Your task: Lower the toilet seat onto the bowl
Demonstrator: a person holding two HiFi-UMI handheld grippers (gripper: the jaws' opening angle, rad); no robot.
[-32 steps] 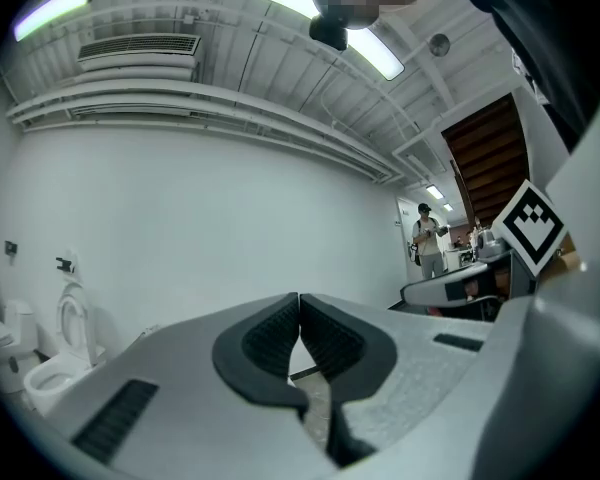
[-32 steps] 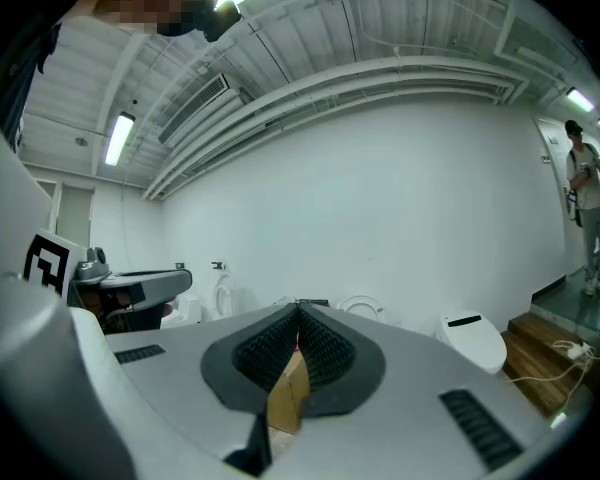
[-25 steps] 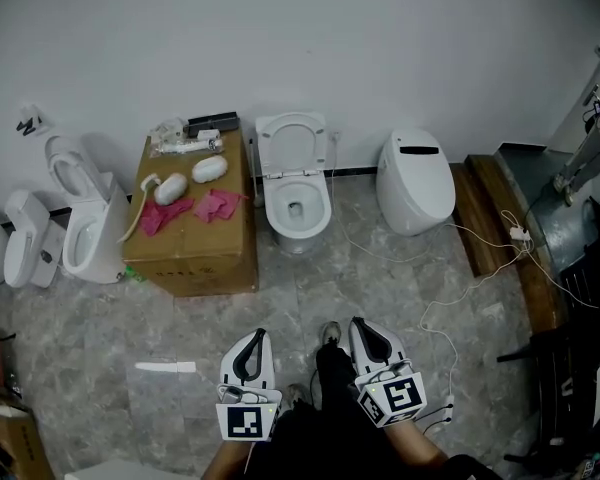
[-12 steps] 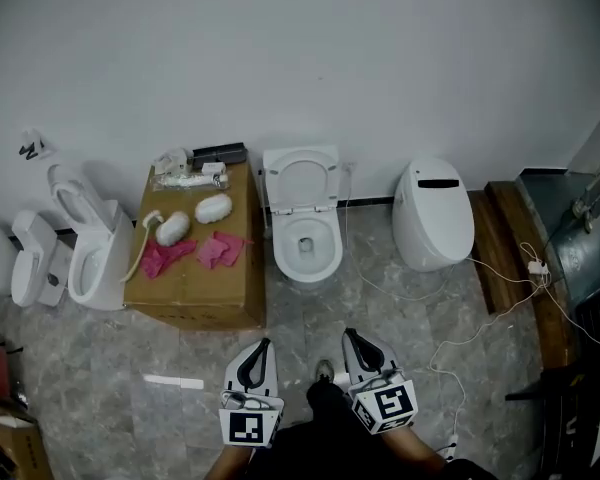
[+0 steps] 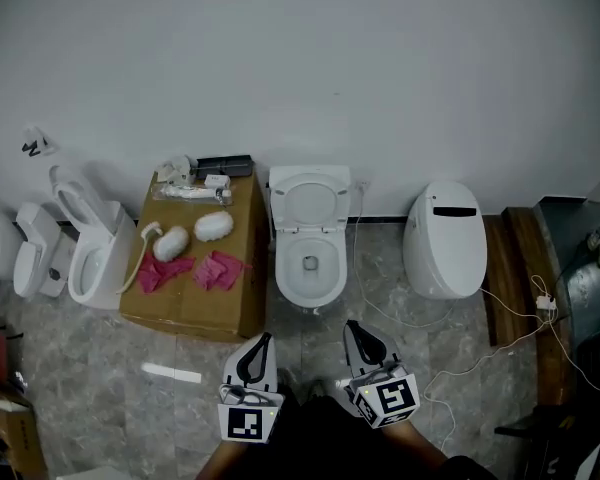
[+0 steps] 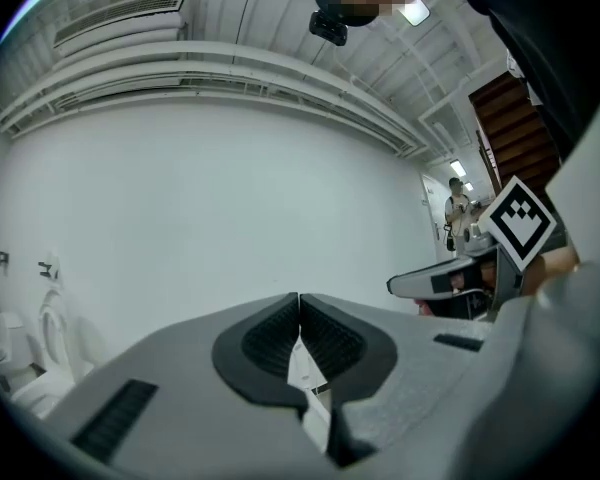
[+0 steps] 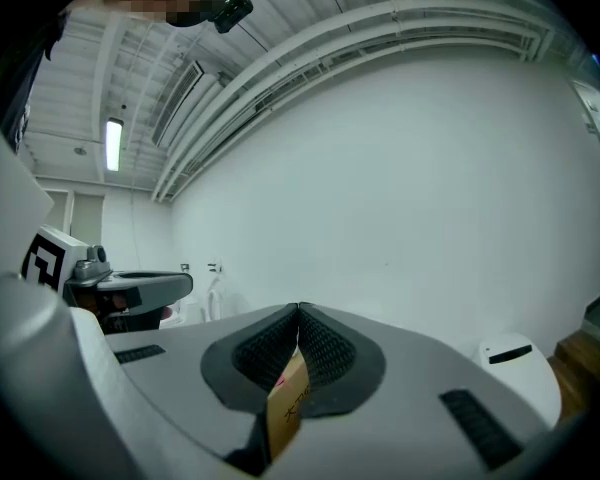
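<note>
A white toilet (image 5: 310,263) stands against the wall in the middle of the head view. Its seat (image 5: 311,201) and lid are raised, leaning back toward the wall, and the bowl is open. Both grippers are held low near my body, well short of the toilet and pointing at it. My left gripper (image 5: 263,338) is shut and holds nothing; its own view shows the pads (image 6: 276,330) meeting. My right gripper (image 5: 351,326) is also shut and empty, its pads (image 7: 325,346) together, aimed at the wall above the floor.
A cardboard box (image 5: 185,303) left of the toilet carries pink cloths (image 5: 218,269) and white parts. More toilets (image 5: 90,248) stand at far left. A closed white toilet (image 5: 445,240) stands right, with cables (image 5: 480,318) on the floor and a wooden step (image 5: 515,268).
The head view has shifted so the toilet now sits centred and a little nearer. Both grippers stay shut and low in front of the body.
</note>
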